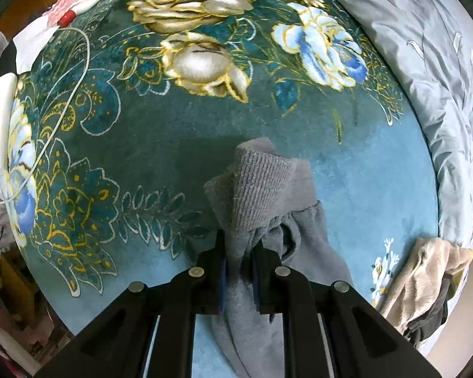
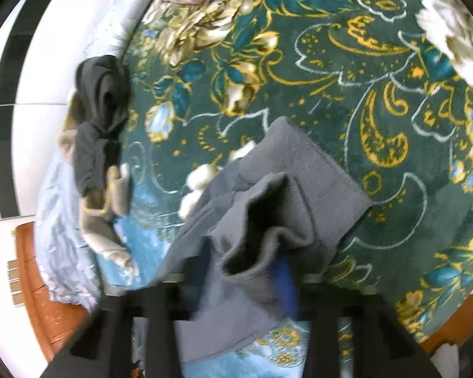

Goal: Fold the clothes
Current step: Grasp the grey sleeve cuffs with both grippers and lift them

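Garment-lifting stage of the fold: the left gripper (image 1: 238, 252) is clamped on the grey garment (image 1: 261, 189) just below its ribbed band and holds it above the floral blanket (image 1: 173, 126), while the right gripper (image 2: 236, 277), blurred in its own view, appears closed on another bunched part of the same cloth. Judged from the crumpled, hanging fabric, no fold is yet made; the next move calls for spreading the two grips apart to open the garment and laying it flat on bare blanket, away from the heap of dark and beige clothes (image 2: 101, 126) near the edge.
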Available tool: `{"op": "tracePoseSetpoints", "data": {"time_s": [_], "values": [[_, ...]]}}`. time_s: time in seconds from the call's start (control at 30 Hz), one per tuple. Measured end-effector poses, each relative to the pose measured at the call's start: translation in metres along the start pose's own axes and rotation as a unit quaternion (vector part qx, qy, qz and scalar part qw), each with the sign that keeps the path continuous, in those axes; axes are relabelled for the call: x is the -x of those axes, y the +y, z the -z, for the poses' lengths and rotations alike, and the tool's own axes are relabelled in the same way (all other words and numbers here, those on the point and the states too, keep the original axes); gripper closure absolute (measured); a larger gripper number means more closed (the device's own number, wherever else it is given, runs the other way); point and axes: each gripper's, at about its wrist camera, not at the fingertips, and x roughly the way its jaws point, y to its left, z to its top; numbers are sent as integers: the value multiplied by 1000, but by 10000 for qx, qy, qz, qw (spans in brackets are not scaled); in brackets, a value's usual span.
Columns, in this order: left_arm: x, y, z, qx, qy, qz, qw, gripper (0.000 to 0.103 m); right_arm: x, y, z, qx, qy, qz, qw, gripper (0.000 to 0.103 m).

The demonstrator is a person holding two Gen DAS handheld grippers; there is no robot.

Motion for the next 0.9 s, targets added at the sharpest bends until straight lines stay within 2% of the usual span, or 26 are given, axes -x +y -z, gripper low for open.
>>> {"op": "tracePoseSetpoints", "data": {"time_s": [0.03, 0.07, 0.13, 0.2, 0.27, 0.37, 0.47, 0.53, 0.57, 0.6, 0.67, 0.73, 0.8, 0.9], "values": [[5, 0, 2, -15, -12, 38, 10000, 90, -1, 4, -2, 49, -4, 78, 10000, 96], [10, -1, 3, -39, -26, 135, 9999, 90, 8, 12, -4, 178, -117, -26, 9998, 97], [13, -5, 4, -147, -44, 264, 9995, 90, 42, 29, -5, 637, -556, -426, 9955, 97], [12, -9, 5, -303, -50, 209, 9993, 90, 68, 39, -5, 1101, -849, -365, 9896, 97], [3, -6, 4, -282, -10, 44, 9996, 90, 63, 30, -9, 1230, -766, 77, 9894, 97], [-10, 3, 5, 11, 105, -141, 9998, 90, 21, -4, -23, 805, -315, 559, 9947, 97], [-12, 7, 5, 93, 143, -197, 9997, 89, -4, -24, -27, 632, -82, 750, 9951, 93], [-11, 5, 4, 64, 162, -219, 9996, 89, -6, -34, -26, 641, 42, 751, 9951, 93], [-11, 4, 3, 59, 170, -227, 9996, 89, -1, -40, -25, 559, 39, 650, 9963, 88], [-11, 4, 3, 71, 173, -231, 9996, 89, 5, -46, -23, 491, -35, 608, 9969, 73], [-11, 2, 3, 93, 178, -239, 9995, 89, 16, -57, -18, 337, -202, 548, 9977, 54], [-11, 0, 3, 77, 176, -250, 9995, 89, 18, -70, -12, 93, -225, 336, 9991, 50], [-10, -2, 3, 36, 177, -270, 9995, 89, 9, -85, -7, -185, -45, 57, 9998, 47], [-8, -3, 3, 11, 178, -256, 9995, 89, -6, -96, -2, -349, -18, -79, 9994, 47]]}}
